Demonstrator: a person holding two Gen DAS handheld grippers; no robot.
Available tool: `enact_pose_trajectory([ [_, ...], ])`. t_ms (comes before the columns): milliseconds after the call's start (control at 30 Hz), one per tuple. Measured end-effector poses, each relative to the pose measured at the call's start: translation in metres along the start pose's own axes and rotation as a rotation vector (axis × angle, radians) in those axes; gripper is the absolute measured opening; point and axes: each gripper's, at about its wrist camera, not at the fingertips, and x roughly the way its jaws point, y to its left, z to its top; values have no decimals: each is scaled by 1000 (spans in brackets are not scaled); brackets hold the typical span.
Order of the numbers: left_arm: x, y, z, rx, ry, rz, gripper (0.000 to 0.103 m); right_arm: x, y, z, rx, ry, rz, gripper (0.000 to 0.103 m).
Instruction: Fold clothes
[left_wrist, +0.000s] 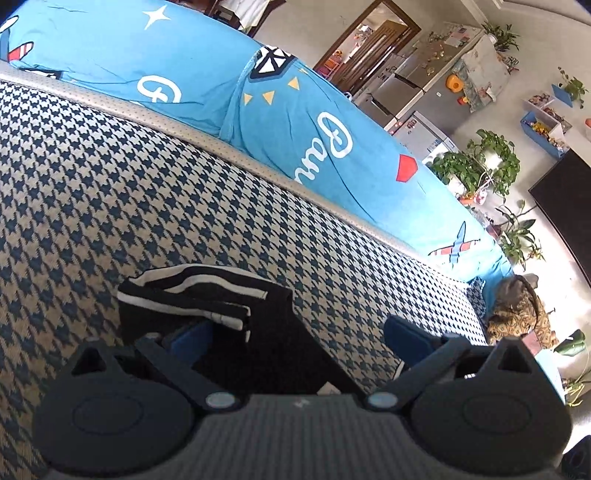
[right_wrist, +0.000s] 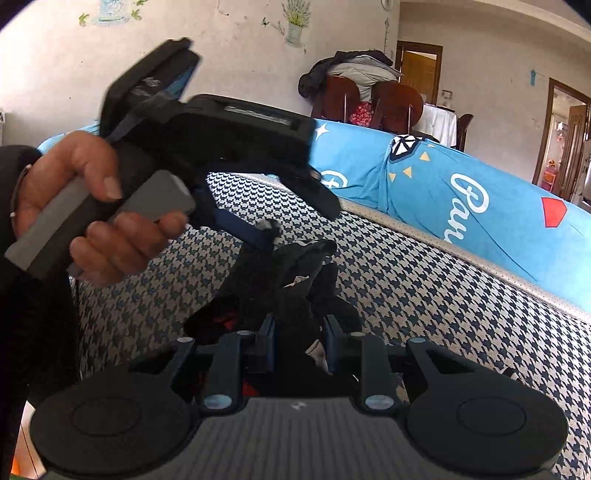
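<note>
The right gripper (right_wrist: 300, 345) pinches bunched black fabric (right_wrist: 295, 291) above the houndstooth-patterned blue-and-cream cushion (right_wrist: 424, 295). The left gripper (left_wrist: 295, 332), jaws spread, hovers over a folded black white-striped garment (left_wrist: 207, 295) lying on that cushion.

The left claw (right_wrist: 255, 229) was matte black with blue finger pads and a grey handle; the hand (right_wrist: 92, 206) wore a dark sleeve (right_wrist: 14, 158) and thin bracelet (right_wrist: 18, 184).

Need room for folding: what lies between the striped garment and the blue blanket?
Only bare houndstooth cushion and its pale edge band separate the striped garment from the blue blanket, as the left wrist view shows.
</note>
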Motion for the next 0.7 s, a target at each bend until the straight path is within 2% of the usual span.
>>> enact_pose_trajectory([
  [133,11,-2,8,-1,12,26,103,3,4,0,-30,1,12,26],
  [300,-5,-17,22,77,-89,49,103,7,3,0,-37,6,10,26],
  [500,19,-25,21,127,47,58,103,10,5,1,-47,0,21,26],
  [700,40,-23,12,182,119,146,103,7,9,0,-66,-2,29,26],
])
